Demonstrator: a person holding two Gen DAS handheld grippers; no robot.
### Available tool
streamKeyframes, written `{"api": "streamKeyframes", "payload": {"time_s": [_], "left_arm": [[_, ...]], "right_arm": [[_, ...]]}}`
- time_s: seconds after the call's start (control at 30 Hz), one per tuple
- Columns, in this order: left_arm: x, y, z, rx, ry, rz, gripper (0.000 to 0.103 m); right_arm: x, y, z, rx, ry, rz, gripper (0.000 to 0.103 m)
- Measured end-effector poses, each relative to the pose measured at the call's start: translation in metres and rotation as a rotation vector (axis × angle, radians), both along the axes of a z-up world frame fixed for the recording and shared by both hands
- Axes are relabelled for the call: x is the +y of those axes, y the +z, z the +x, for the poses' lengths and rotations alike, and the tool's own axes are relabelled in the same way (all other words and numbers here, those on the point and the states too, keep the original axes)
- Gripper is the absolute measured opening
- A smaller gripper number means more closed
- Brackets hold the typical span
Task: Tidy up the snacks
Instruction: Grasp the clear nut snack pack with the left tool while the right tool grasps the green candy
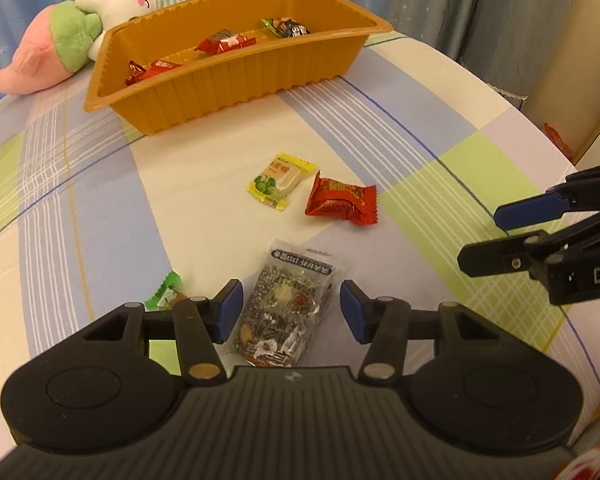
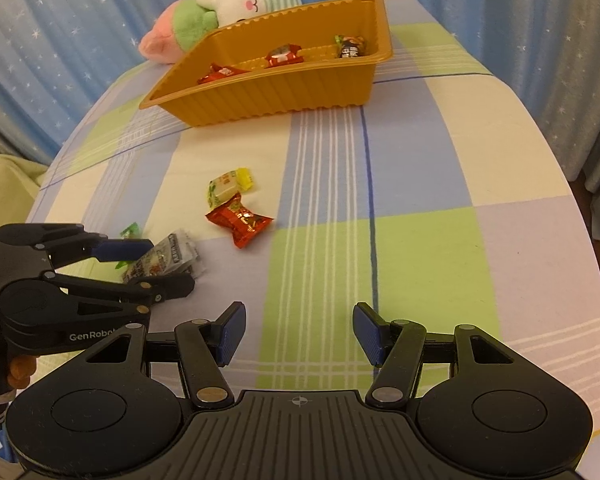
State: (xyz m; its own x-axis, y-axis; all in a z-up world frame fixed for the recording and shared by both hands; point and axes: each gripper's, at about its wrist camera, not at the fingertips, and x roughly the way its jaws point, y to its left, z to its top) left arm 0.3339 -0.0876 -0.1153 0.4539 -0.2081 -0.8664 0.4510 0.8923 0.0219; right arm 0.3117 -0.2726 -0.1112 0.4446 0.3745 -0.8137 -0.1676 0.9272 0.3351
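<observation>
Nearby, left gripper (image 1: 290,310) agape astride clear packet (image 1: 286,308), right gripper (image 2: 298,334) agape, empty, red candy (image 1: 342,199) beyond

Readable print is scarce — "GenRobot" on the left claw (image 2: 162,270), "DA" on the right claw (image 1: 496,236).
</observation>
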Motion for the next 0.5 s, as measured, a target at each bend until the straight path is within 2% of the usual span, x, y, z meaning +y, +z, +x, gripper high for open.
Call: {"api": "streamKeyframes", "payload": {"time_s": [0.1, 0.17, 0.5], "left_arm": [[0.0008, -0.0015, -0.0027, 0.003, -0.003, 0.007, 0.049], [0.0033, -0.0012, -0.0034, 0.008, 0.009, -0.007, 0.042], [0.0101, 0.0036, -0.0081, 0.015, 0.053, -0.036, 0.035]], "right_arm": [[-0.0015, -0.0006, 0.0011, 0.001, -0.006, 0.001, 0.060], [-0.0012, -0.0010, 0.0024, 0.002, -0.008, 0.001, 0.060], [0.0079, -0.0006, 0.0072, -0.006, 0.026, 0.004, 0.060]]}}
